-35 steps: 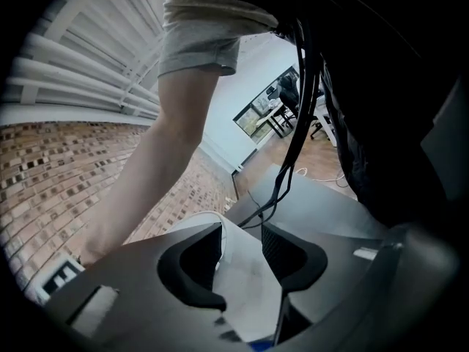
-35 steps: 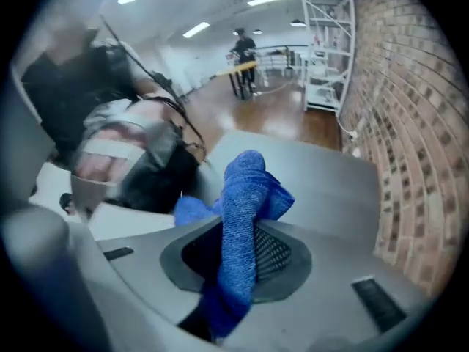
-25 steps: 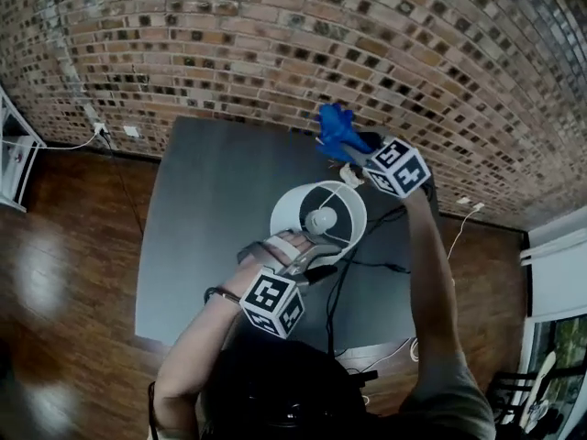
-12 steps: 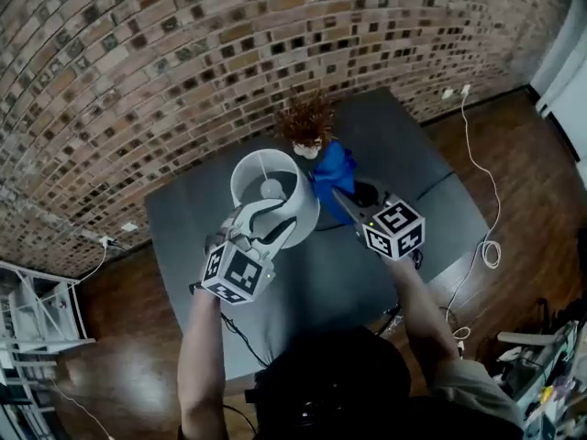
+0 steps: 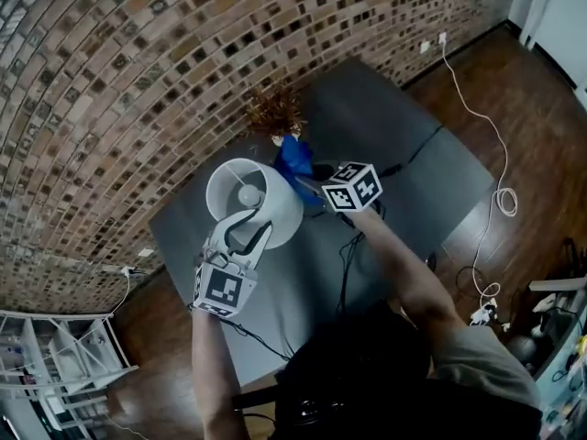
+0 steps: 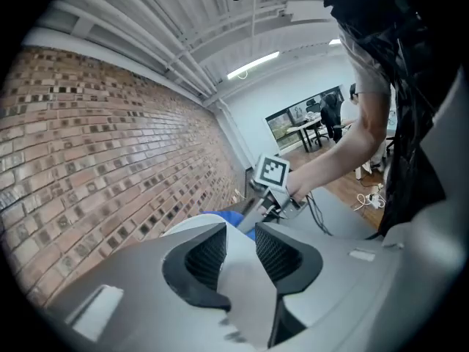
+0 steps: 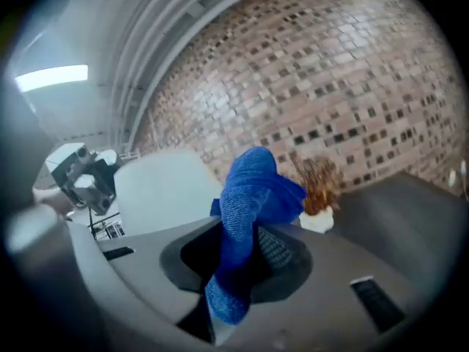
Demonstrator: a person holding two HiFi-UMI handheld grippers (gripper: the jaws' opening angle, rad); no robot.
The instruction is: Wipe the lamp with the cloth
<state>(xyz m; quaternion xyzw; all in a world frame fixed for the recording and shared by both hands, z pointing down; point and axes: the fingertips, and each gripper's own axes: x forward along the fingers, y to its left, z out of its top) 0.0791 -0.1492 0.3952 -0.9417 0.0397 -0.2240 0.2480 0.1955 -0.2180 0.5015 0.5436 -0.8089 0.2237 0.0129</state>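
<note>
The left tongs (image 5: 244, 229), jaws just closing, pinch the rim of a white drum-shaded lamp (image 5: 275, 211) on the dark grey counter (image 5: 404, 136). The right tongs (image 5: 310, 180) clamp a blue cloth (image 5: 294, 157) just beside the shade.

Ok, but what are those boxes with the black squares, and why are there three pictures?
No robot here: a person holds a grabbing tool in each hand, and the patterned boxes are part of those tools. One picture comes from a camera on the person's head, looking down; the other two from cameras riding on the tools. The left gripper has just been closing its fingers on the rim of the white lamp. The right gripper pinches a blue cloth beside the shade. Below is a grey table with a dried plant on it.
</note>
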